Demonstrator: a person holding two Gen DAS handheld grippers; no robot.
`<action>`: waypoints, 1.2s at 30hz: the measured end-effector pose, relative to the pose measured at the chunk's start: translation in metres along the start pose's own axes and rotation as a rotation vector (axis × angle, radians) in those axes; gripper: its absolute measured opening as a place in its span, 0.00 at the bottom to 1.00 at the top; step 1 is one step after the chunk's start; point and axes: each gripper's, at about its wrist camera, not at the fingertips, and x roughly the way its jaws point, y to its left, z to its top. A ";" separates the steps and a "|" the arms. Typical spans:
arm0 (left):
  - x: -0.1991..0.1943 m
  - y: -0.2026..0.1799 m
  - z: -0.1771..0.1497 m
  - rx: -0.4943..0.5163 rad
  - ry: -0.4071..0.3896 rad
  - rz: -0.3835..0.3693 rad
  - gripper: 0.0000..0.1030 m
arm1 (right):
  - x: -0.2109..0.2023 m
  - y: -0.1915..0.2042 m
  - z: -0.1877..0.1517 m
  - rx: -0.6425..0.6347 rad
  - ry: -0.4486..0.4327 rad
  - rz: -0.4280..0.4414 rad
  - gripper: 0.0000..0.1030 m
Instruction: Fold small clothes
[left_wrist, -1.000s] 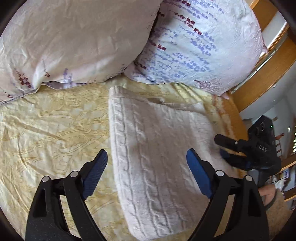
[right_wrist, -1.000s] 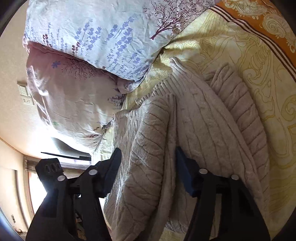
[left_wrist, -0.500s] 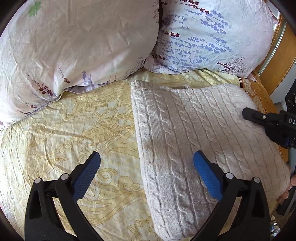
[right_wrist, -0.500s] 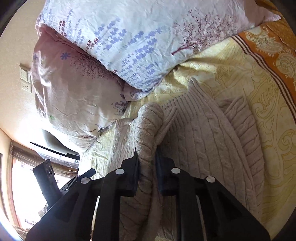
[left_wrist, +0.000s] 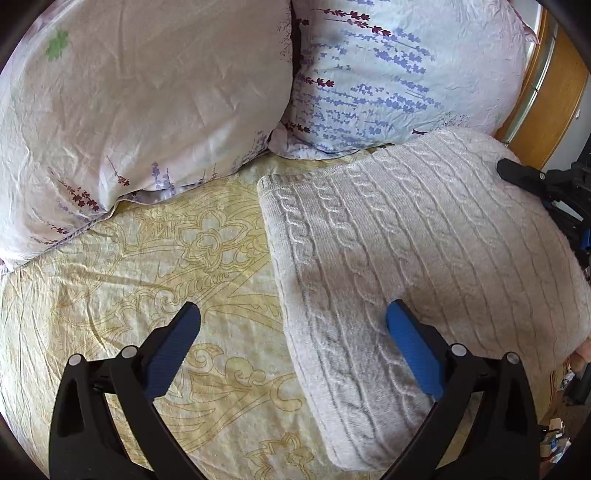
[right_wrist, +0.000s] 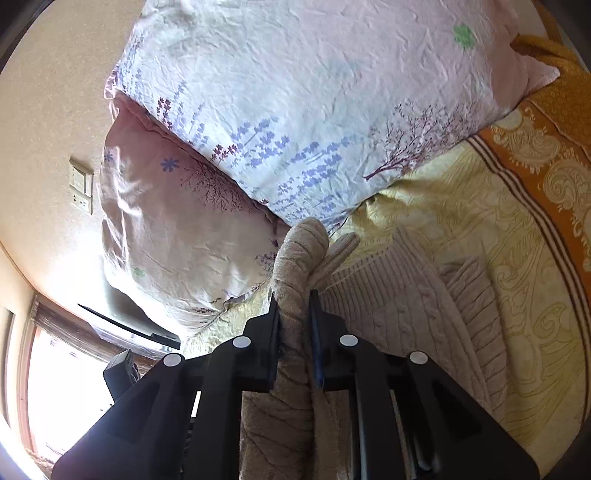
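The right gripper (right_wrist: 293, 306) is now clamped on a thick bunched edge of the cable-knit sweater (left_wrist: 424, 251); a second ago its jaws stood apart on either side of that same fold. The pinched knit rises out of the jaws as a rounded roll and sits higher against the pillows than it did a second ago, so the edge appears to be coming up off the bed. This suggests a fold-over is starting from the right side.

The left gripper (left_wrist: 291, 332) stands with its jaws wide apart and holds nothing. One blue pad (left_wrist: 413, 354) is over the sweater's near-left portion, the other over the yellow patterned bedsheet (left_wrist: 147, 251). Its view has turned since a second ago, and more of the sweater now shows.

The sweater lies on the bedsheet, partly folded, just below the two floral pillows (left_wrist: 147, 92).

No brand, label or legible writing shows in the current views.
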 end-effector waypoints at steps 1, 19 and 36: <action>-0.001 -0.002 0.000 0.006 -0.002 -0.008 0.98 | -0.002 -0.003 0.002 -0.001 -0.006 -0.014 0.14; -0.005 -0.007 -0.005 0.074 -0.029 -0.049 0.98 | -0.001 -0.070 0.008 0.050 0.053 -0.257 0.20; -0.056 -0.037 -0.076 0.385 -0.220 -0.144 0.89 | -0.089 -0.044 -0.061 -0.015 -0.019 -0.168 0.68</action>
